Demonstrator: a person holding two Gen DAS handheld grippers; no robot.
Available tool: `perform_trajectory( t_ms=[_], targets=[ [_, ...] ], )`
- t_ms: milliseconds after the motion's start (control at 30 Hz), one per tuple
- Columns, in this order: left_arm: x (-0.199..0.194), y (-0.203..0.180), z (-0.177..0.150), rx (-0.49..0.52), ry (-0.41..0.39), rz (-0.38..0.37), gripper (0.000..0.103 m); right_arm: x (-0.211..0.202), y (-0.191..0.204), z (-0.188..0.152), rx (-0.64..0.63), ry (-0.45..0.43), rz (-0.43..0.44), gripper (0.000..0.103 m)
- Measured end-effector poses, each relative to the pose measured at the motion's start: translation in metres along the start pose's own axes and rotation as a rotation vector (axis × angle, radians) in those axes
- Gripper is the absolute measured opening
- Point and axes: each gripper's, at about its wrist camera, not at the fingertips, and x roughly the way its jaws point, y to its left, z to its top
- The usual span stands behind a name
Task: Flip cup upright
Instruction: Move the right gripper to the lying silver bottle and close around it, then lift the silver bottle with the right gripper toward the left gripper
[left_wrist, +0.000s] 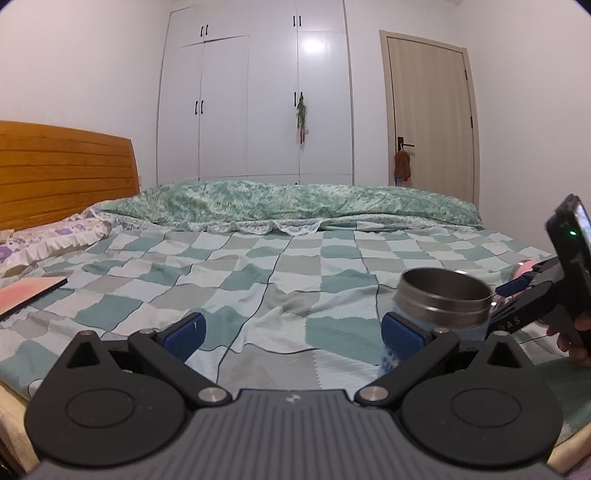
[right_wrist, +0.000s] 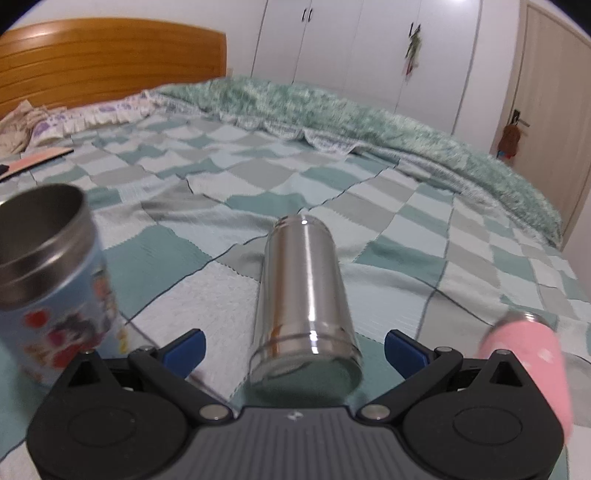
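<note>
- Your left gripper (left_wrist: 291, 332) is released, its blue pads spread wide with only the checked bedspread (left_wrist: 258, 266) between them.
- Your right gripper (right_wrist: 293, 350) is also released; its jaws stand wide apart on either side of the steel cup (right_wrist: 304, 291), and neither pad touches it.
- The steel cup lies on its side on the bedspread, open mouth toward you at the near end and closed base pointing to the far side, so it is not yet upright.
- A second cup, the printed cup (right_wrist: 55, 273), stands upright with its mouth open at the top, to the left of the steel cup and just beside your right gripper's left finger. In the left wrist view the same printed cup (left_wrist: 443, 299) sits just behind your left gripper's right pad.
- A pink cup (right_wrist: 528, 354) lies on its side at the right, near your right gripper's right finger; it is blurred, so you cannot read more detail from it.
- In the left wrist view your right gripper shows at the far right edge, with the hand (left_wrist: 576, 339) holding it partly in frame.
- Farther off, a green quilt (left_wrist: 295, 199) is bunched across the far side of the bed, and a wooden headboard (left_wrist: 62, 170) stands at the left.
- A flat pink-faced book (left_wrist: 26, 295) rests on the bedspread at the left.
</note>
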Motion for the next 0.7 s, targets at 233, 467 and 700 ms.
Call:
perform_trajectory(
  t_ms=[233,467,700],
  targets=[
    [0.001,0.0,-0.002,-0.013,0.003,-0.005,0.103,0.007,-0.016,0.001,0.145,0.067,0.045,0.064],
    [-0.019,-0.015,0.004,-0.016,-0.02,-0.034,0.103,-0.073,-0.024,-0.037,0.275,0.025,0.053,0.064],
    [-0.045,-0.041,0.006,-0.019,-0.023,-0.084,0.103,-0.142,-0.001,-0.092,0.323,-0.032,-0.013,0.064]
  ],
)
